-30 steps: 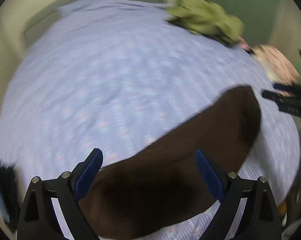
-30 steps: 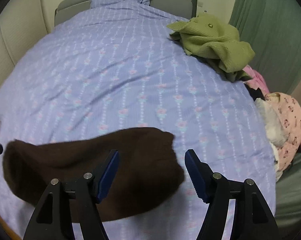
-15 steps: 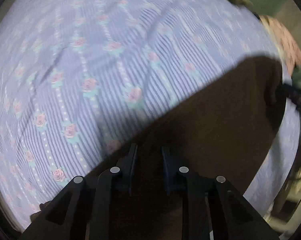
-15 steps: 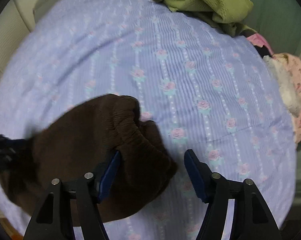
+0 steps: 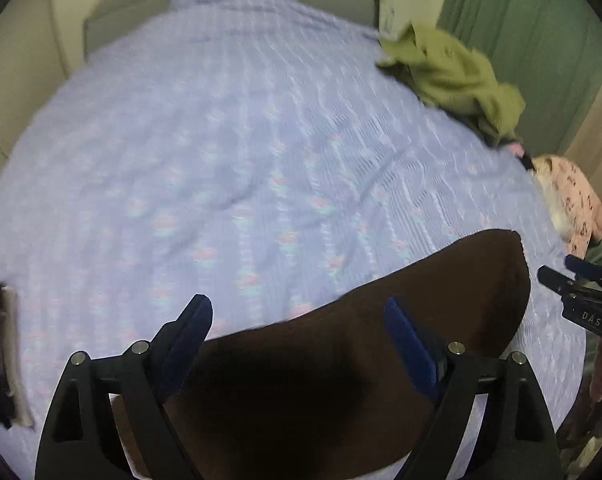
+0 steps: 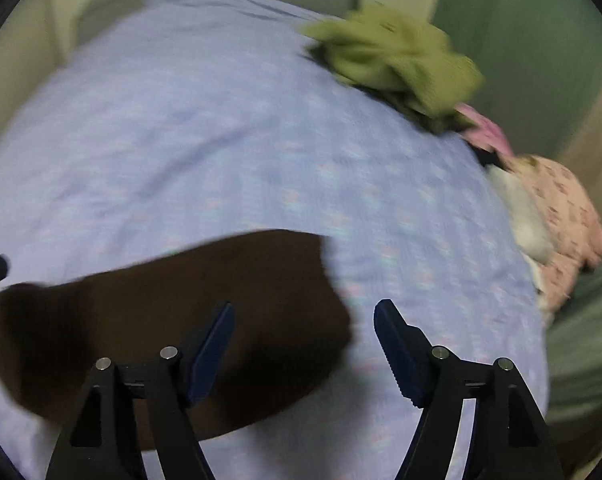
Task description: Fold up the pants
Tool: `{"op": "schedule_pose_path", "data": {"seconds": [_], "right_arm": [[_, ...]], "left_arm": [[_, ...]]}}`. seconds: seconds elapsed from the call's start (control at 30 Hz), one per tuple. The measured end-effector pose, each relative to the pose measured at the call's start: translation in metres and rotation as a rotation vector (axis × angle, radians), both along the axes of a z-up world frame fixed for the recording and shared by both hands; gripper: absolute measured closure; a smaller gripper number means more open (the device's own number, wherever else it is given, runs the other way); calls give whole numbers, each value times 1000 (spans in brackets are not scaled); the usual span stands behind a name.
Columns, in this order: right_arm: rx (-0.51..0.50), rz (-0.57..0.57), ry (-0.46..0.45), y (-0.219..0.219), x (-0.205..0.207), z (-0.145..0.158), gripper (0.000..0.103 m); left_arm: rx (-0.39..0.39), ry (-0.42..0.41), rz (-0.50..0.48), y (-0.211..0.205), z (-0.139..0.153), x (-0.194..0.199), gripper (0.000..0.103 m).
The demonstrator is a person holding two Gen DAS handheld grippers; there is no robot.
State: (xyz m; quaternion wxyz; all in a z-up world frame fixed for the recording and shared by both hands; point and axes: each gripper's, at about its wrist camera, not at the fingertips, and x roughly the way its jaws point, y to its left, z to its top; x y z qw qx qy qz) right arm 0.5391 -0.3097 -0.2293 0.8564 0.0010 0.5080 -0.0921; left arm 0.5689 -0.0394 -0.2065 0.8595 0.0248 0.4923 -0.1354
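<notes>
Your left gripper [image 5: 297, 346] hangs over the near edge of the bed [image 5: 229, 152] with its jaws spread and opening; the brown pants [image 5: 341, 380] lie flat beneath them, not pinched by either pad; your right gripper [image 6: 303, 340] has its jaws apart and opening too, its left pad over the pants [image 6: 173, 312] and its right pad over bare sheet, gripping nothing. The pants stretch in a folded band along the near edge of the bed, one end towards the near right corner; in the left wrist view the right gripper's tips [image 5: 573, 280] sit just beside that end. Farther off, a pink patterned garment [image 6: 561, 224] lies at the right edge; beyond it an olive-green garment [image 5: 457, 80] is heaped near the far right corner; the grey headboard [image 5: 333, 0] closes the far edge.
</notes>
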Motion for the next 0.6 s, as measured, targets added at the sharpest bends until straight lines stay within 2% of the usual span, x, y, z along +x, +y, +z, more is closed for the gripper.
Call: {"op": "schedule_pose_path", "data": {"seconds": [0.07, 0.13, 0.2, 0.3, 0.43, 0.6], "right_arm": [[80, 82, -2, 34, -4, 11, 31], [135, 145, 8, 67, -6, 13, 31], [159, 191, 23, 101, -5, 11, 31], [180, 267, 51, 152, -6, 3, 31], [195, 351, 102, 209, -12, -14, 31], [173, 353, 160, 234, -18, -26, 31]], "left_arm": [[-7, 4, 45, 41, 4, -13, 15], [-15, 32, 88, 82, -6, -17, 15], [-20, 81, 122, 124, -19, -22, 16], [-67, 165, 133, 159, -45, -24, 20], [-164, 252, 154, 192, -77, -19, 24], [-277, 312, 124, 199, -105, -2, 28]]}}
